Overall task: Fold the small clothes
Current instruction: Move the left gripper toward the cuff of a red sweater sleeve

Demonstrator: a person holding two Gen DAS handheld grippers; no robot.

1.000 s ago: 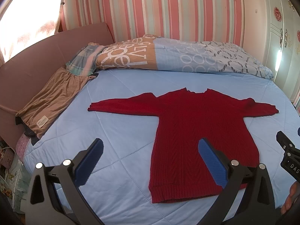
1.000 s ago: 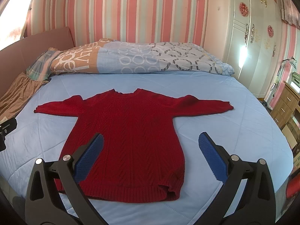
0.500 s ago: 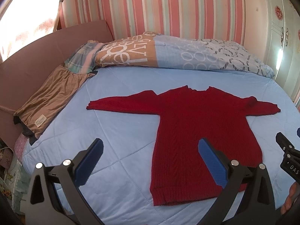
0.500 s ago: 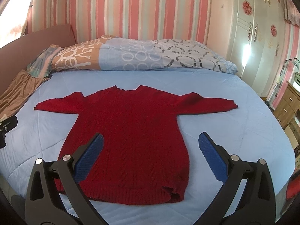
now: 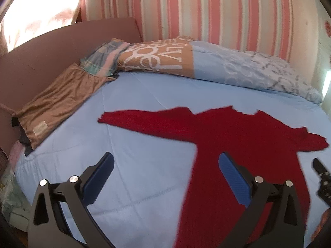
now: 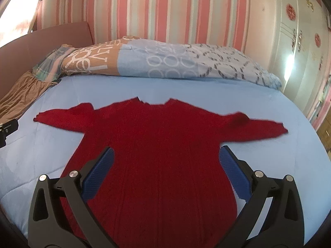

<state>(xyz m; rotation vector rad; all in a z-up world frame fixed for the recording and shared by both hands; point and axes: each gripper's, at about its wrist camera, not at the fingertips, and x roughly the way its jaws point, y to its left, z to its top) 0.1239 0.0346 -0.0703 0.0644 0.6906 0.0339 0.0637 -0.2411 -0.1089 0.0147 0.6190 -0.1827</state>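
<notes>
A red knit sweater lies flat, front up, sleeves spread, on the light blue bed cover. My left gripper hovers open over the cover beside the sweater's left side, below the left sleeve; its right finger hangs over the body. My right gripper hovers open above the sweater's body, nothing between its blue pads. The right gripper's tip shows at the edge of the left wrist view. The sweater's hem is hidden under the grippers.
A folded patterned quilt lies across the head of the bed. A tan garment lies at the left edge by the pink headboard. A white wardrobe stands to the right.
Both grippers have moved forward and lower over the bed; the sweater now looms larger and its hem has slipped out of view. The jaws stay open.
</notes>
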